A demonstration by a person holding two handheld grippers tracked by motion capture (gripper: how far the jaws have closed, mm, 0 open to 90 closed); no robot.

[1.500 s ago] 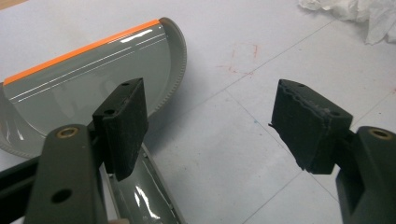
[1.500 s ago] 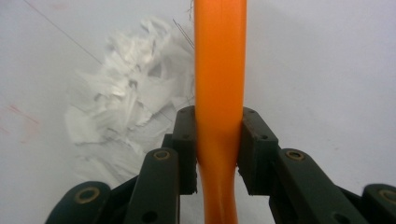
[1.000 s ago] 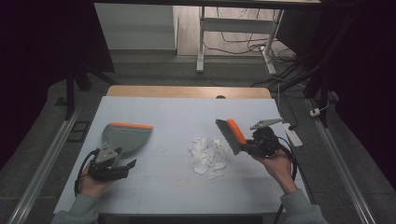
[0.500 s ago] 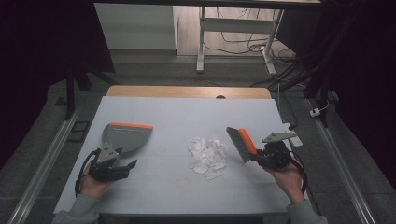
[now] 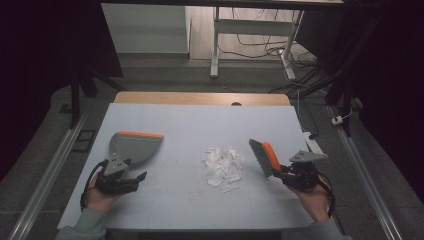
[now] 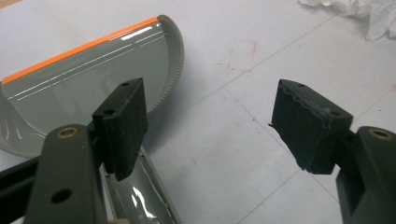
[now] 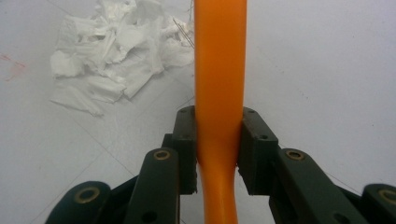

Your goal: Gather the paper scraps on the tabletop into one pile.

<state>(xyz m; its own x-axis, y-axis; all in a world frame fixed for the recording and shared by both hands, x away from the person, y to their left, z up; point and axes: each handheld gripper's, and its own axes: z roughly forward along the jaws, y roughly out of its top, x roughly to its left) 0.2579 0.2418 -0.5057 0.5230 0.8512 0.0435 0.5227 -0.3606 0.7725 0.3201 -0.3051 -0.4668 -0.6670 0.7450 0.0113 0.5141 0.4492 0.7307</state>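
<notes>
Currently, a sweeping job is seen at its opening stage on a pale desk [image 5: 190, 125]. A hand brush [image 5: 265, 157], orange-backed with dark bristles, is held by its orange handle [image 7: 219, 93] in the right gripper [image 5: 295, 175], whose jaws are clamped tight on both sides of it. The brush is poised just to the right of a small heap of torn white paper scraps [image 5: 222, 167], close beside the pile but not seen to touch it. The heap is shown in the right gripper view [image 7: 121, 51] ahead and to the left of the handle.

At the other side, the left gripper [image 5: 117, 180] is held at the handle end of a grey dustpan [image 5: 132, 147] with an orange lip. Its jaws are spread wide; the left pad [image 6: 123, 123] is seen over the pan's handle [image 6: 135, 196], the right pad [image 6: 306, 123] over bare desk, so nothing is gripped. The dustpan [image 6: 88, 79] lies flat and well apart from the scraps. Nothing is seen inside it; all the paper is left on the desk.

By this reading, the pan must next be gripped and brought up beside the pile, its lip towards the scraps, before the bristles are lowered on the far side and drawn across. Light scraps could be scattered by a hasty stroke.
</notes>
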